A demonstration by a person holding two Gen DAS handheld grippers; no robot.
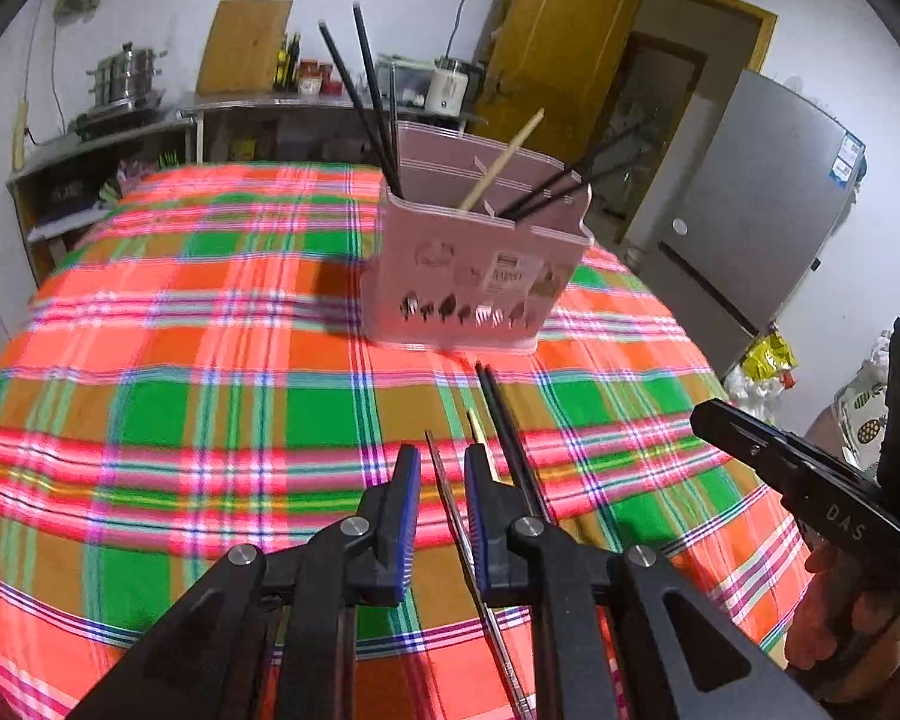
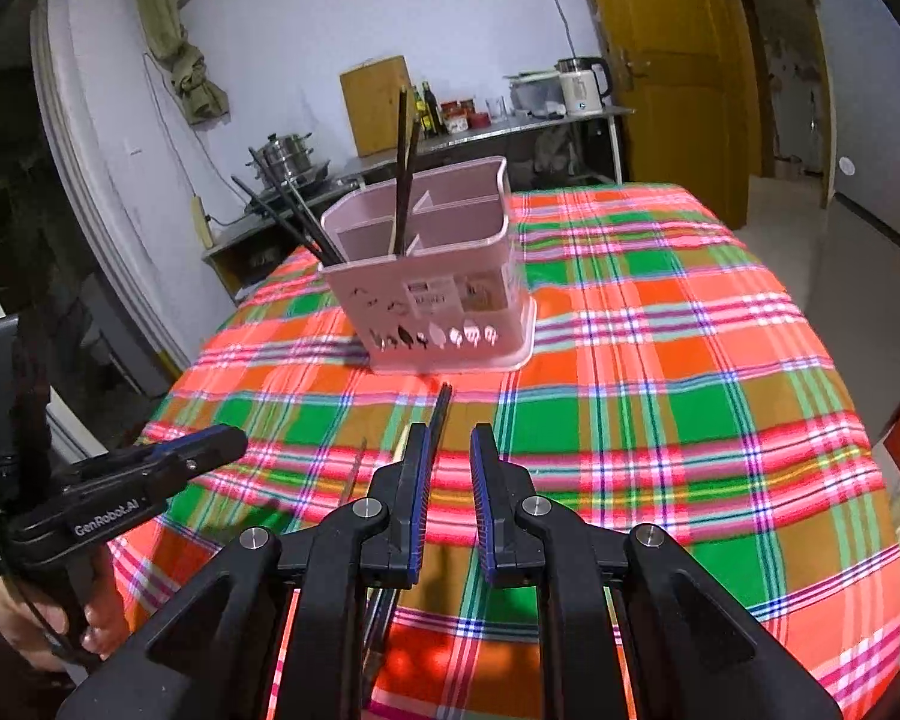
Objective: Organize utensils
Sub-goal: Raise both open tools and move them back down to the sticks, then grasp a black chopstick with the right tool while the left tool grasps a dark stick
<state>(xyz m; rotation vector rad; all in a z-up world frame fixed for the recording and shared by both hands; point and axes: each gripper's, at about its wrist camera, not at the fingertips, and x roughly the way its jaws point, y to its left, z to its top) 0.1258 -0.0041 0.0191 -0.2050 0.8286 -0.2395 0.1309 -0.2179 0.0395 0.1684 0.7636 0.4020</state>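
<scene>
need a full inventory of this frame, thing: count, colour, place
holder: 1, pink, on the cloth, mid-table
black chopsticks in holder: several, left and right compartments
wooden chopstick in holder: 1, tan, middle
loose black chopsticks: 2, on cloth before the holder
loose wooden chopstick: 1, beside them
metal stick: 1, silver, on cloth under the left gripper
tablecloth: 1, red-green plaid
fridge: 1, grey, right
kettle: 1, white, back counter
left gripper: jaws slightly apart, empty
right gripper: same
</scene>
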